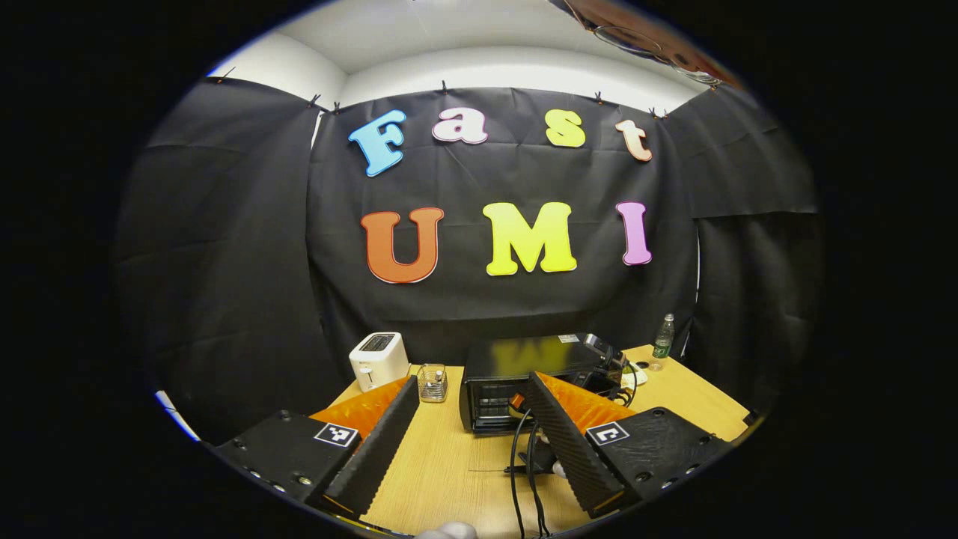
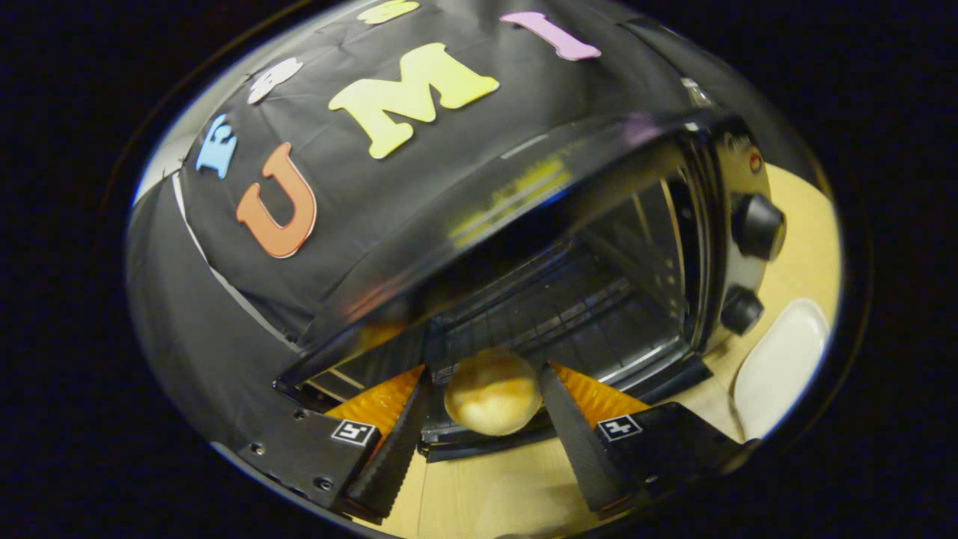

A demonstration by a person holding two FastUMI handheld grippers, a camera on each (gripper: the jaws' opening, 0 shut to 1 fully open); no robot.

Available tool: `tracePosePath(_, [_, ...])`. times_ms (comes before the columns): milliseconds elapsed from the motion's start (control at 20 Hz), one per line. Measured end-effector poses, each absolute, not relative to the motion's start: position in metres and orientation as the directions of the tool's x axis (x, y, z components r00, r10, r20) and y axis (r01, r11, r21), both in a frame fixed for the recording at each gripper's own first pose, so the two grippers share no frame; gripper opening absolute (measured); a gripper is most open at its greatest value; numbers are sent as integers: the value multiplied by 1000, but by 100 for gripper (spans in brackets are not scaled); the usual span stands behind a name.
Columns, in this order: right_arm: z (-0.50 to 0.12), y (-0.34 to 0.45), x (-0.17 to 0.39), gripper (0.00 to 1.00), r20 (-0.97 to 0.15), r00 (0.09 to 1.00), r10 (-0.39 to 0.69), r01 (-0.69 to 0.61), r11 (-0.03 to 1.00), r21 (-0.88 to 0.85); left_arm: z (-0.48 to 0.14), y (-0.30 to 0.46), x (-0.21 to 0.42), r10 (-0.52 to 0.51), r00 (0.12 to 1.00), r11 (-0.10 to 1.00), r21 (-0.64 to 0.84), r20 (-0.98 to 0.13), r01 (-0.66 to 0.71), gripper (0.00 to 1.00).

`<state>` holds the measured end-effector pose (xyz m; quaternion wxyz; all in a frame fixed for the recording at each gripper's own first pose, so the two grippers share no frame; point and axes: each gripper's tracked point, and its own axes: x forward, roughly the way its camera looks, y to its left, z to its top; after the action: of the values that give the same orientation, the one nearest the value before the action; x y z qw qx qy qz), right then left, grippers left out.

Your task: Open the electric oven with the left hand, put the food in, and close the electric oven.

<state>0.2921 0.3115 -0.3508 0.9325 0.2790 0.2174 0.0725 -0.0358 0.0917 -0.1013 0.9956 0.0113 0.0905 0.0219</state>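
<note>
The electric oven [image 2: 569, 247] stands open near the desk's far edge, its door [image 2: 479, 442] folded down in front, with the wire rack visible inside. The food [image 2: 492, 391], a round pale bun, lies at the mouth of the oven, over the lowered door. The right hand-held gripper [image 2: 483, 408] is spread around the bun; whether its fingers touch it cannot be told. Two knobs [image 2: 757, 226] sit on the oven's right panel, and a white dish [image 2: 778, 367] lies on the desk [image 2: 804, 224] just beside that side.

In the left gripper view, the left hand-held gripper [image 1: 468, 419] is spread wide over the desk's near edge, holding nothing, well apart from the oven [image 1: 524, 374]. A small glass jar [image 1: 432, 382] and a white toaster [image 1: 379, 361] stand left of the oven, a bottle [image 1: 662, 341] at the far right corner. Black cables [image 1: 524, 464] trail across the desk.
</note>
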Motion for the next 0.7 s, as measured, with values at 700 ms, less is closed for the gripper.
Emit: tracePosePath(700, [-201,198,182,95,-152,972,180,-158,976,148,-119,104,-30,78,985,997,20,-154,-75,95])
